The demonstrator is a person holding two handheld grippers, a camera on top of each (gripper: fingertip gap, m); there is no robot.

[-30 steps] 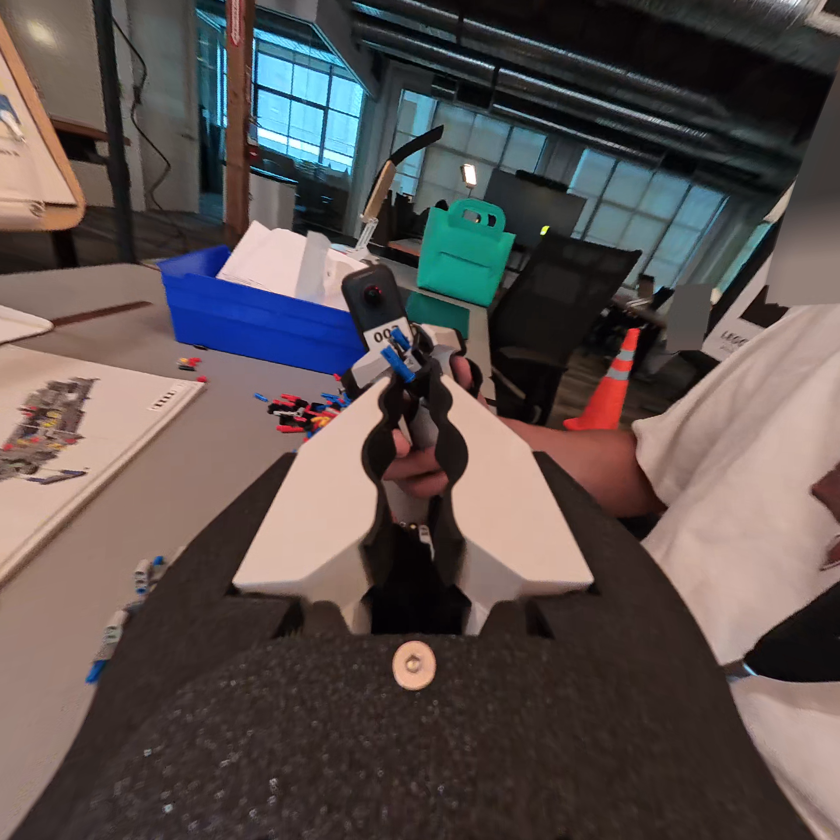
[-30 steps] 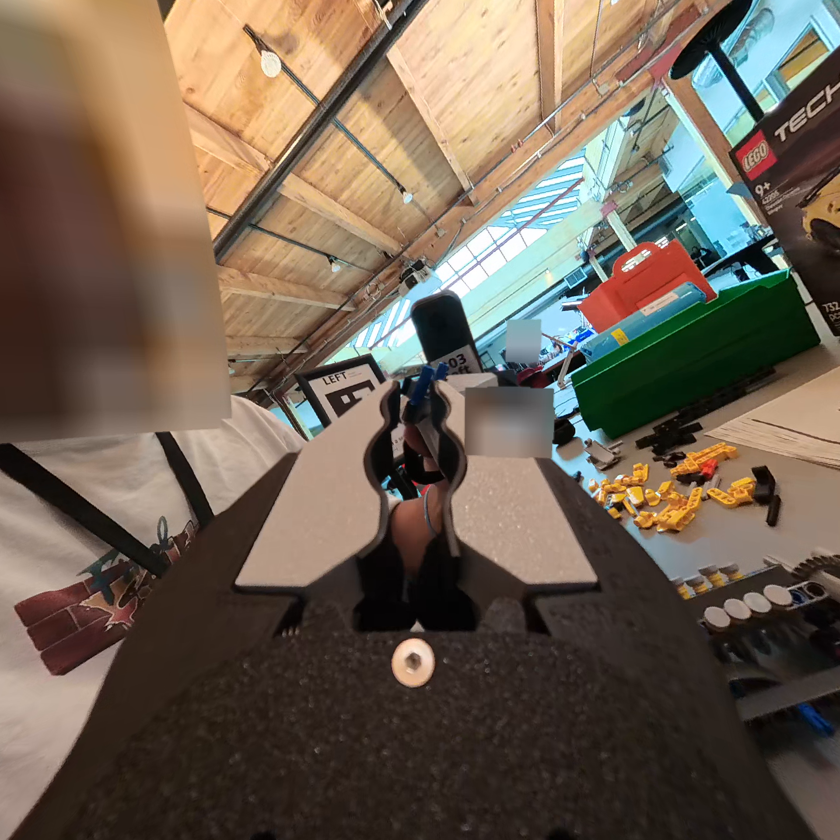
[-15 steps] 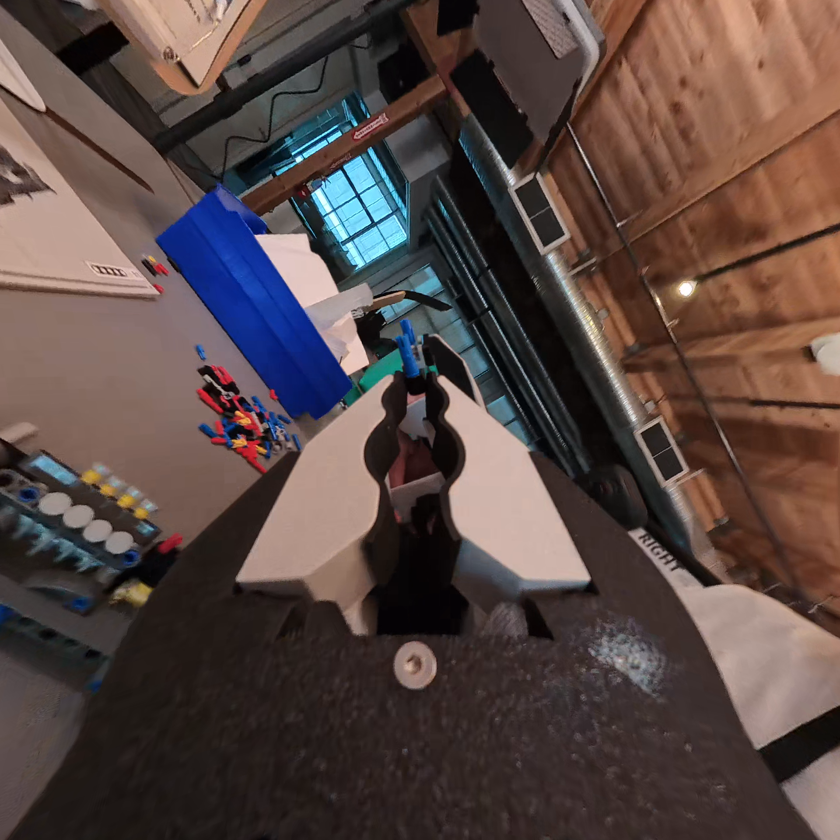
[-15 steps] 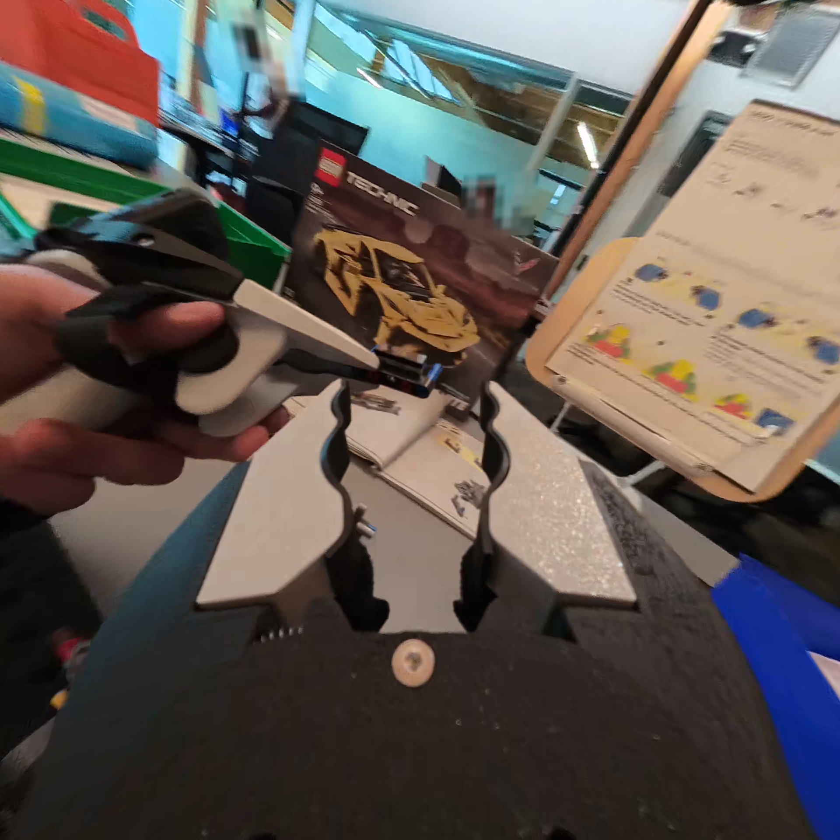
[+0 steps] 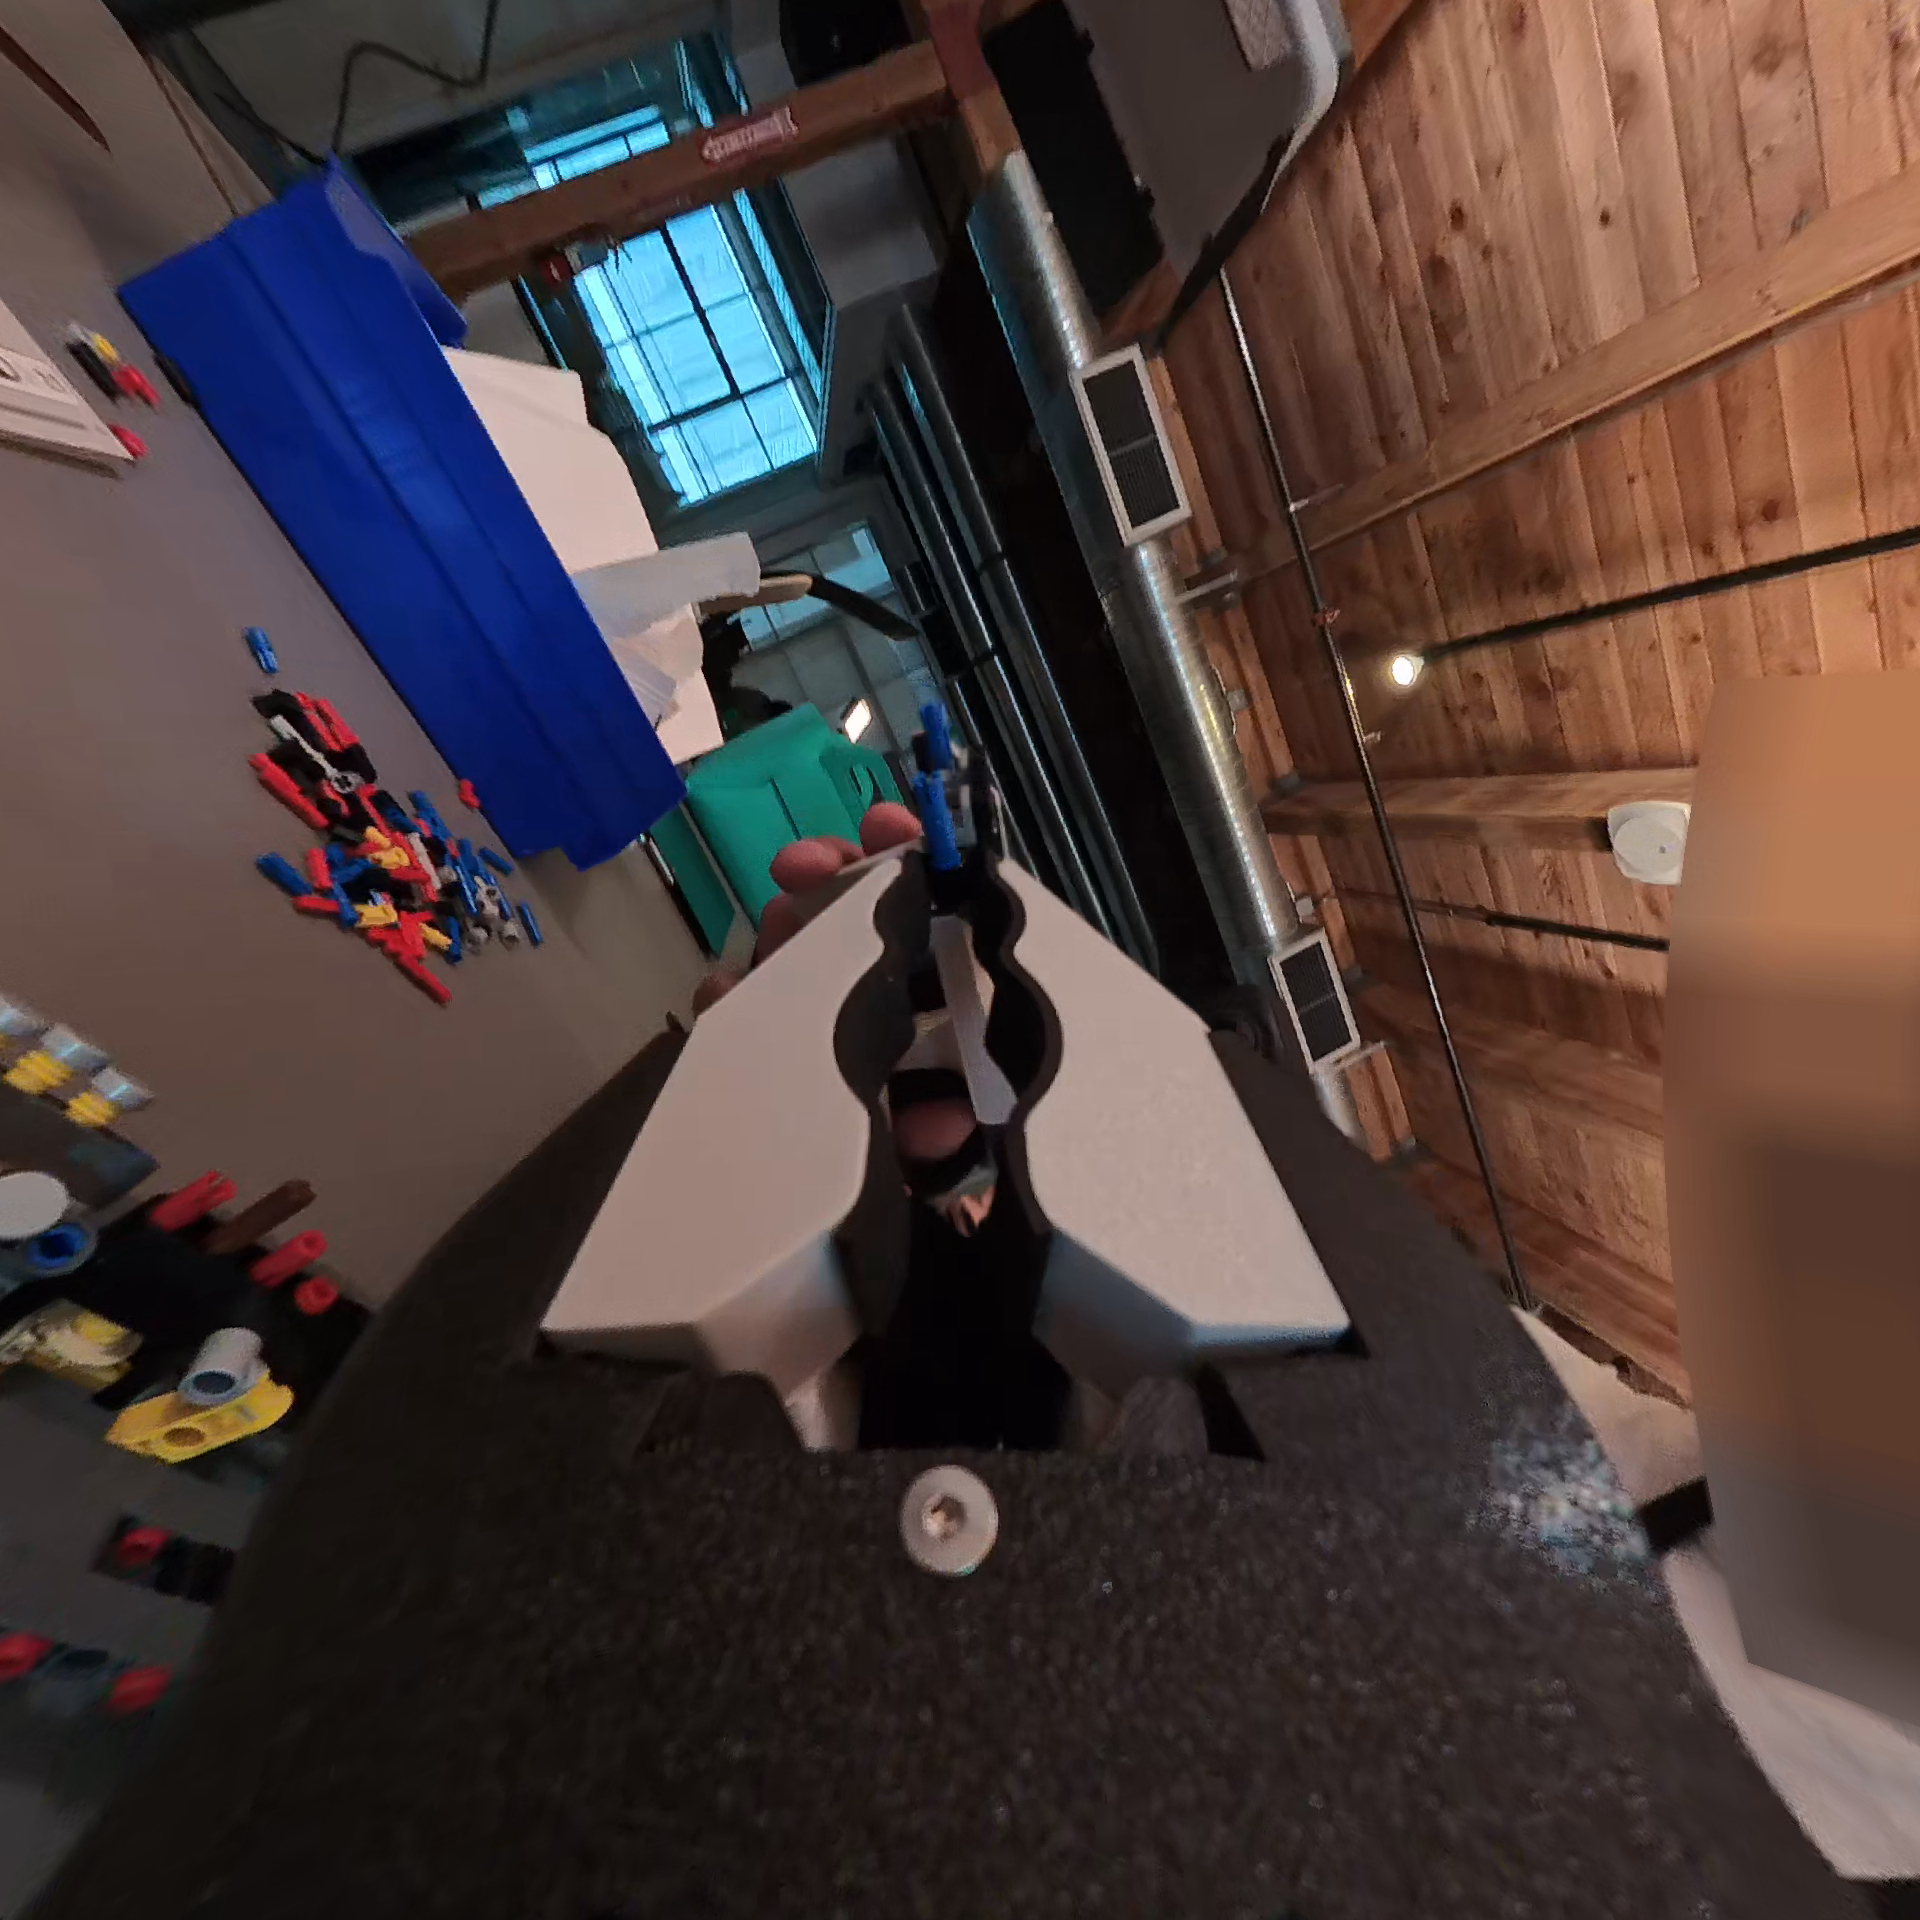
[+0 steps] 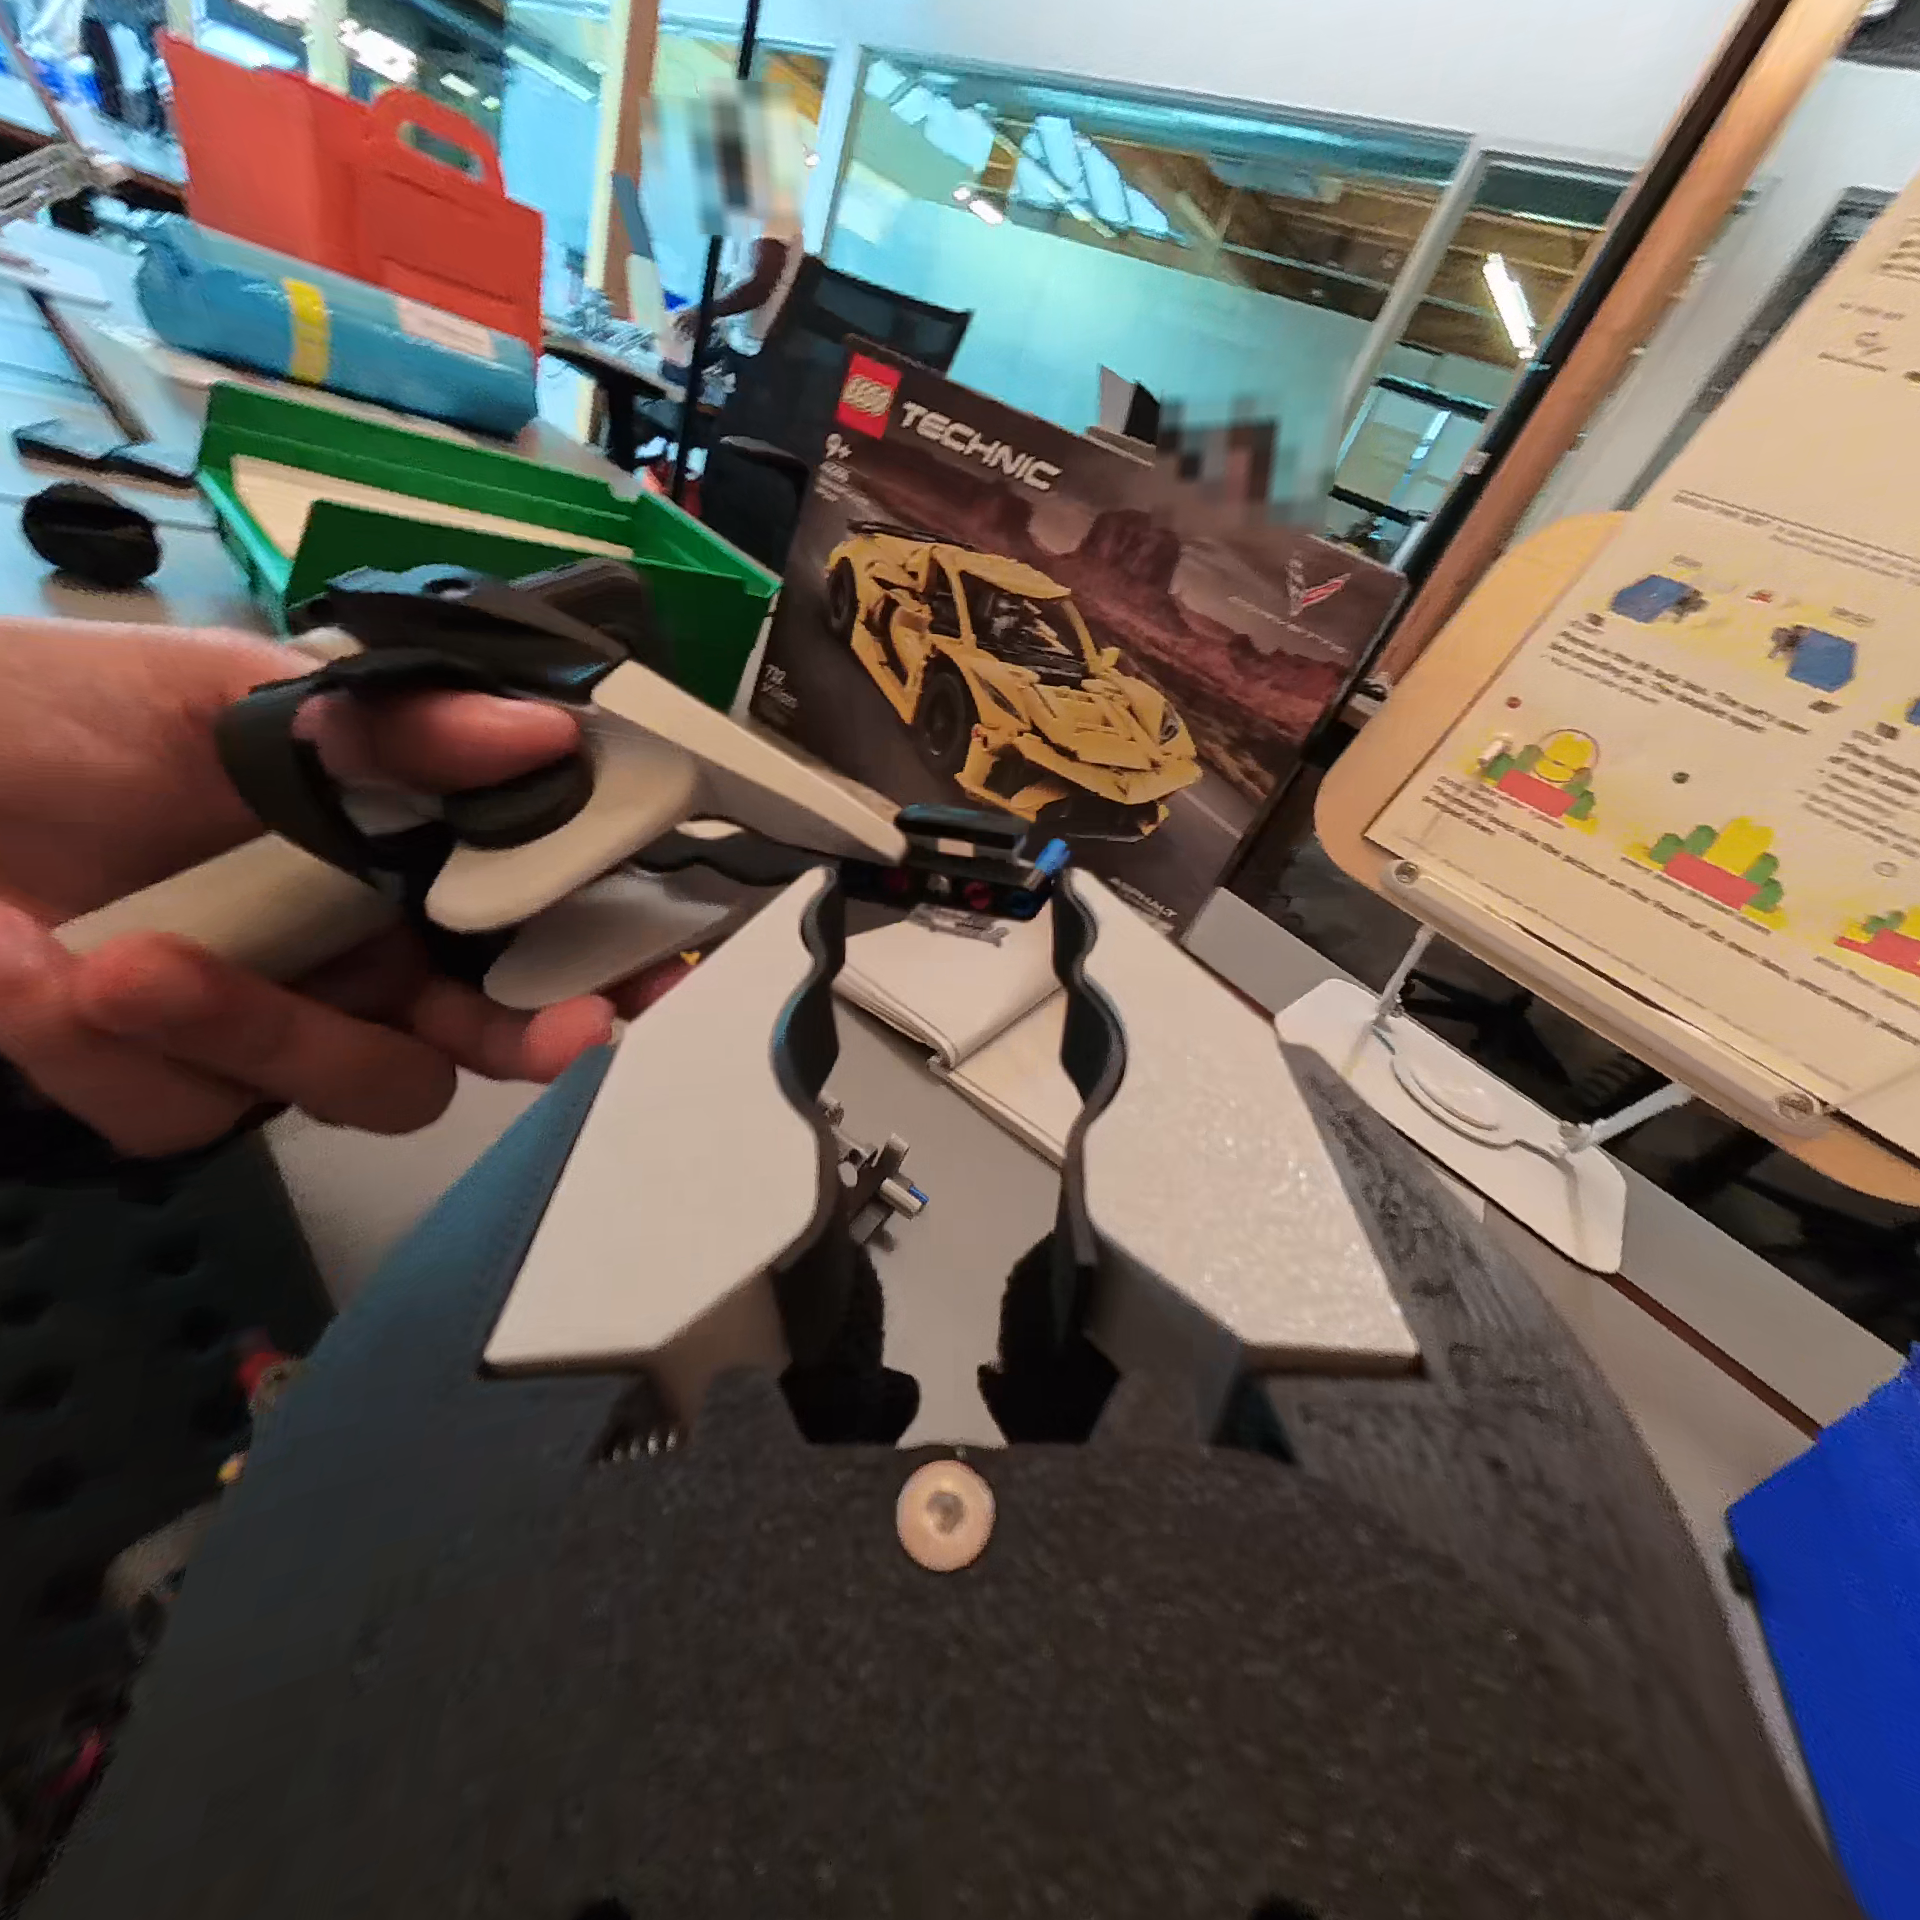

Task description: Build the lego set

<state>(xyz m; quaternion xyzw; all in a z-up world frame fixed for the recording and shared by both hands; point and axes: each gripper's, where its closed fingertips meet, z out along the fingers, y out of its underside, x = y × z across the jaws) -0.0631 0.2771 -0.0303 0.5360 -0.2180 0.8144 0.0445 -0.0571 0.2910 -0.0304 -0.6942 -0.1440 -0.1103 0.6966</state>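
My left gripper is shut on a small black lego assembly with blue pins that sticks out past its tips. In the right wrist view the left gripper comes in from the left, held by a hand. It holds the black assembly between the fingertips of my right gripper. My right gripper is wide open, and I cannot tell whether its tips touch the piece. A small grey lego piece lies on the table below the jaws.
A blue bin and a pile of red, blue and black pieces are on the grey table, with a partial build at the left edge. A green bin, the set's box, an open booklet and an instruction board on a stand stand ahead. My two grippers' fingertips are within a few centimetres of each other.
One second ago both grippers were shut together at the piece. My right gripper opened and swung toward the table. The left gripper rolled over and brought the piece down between the right tips.
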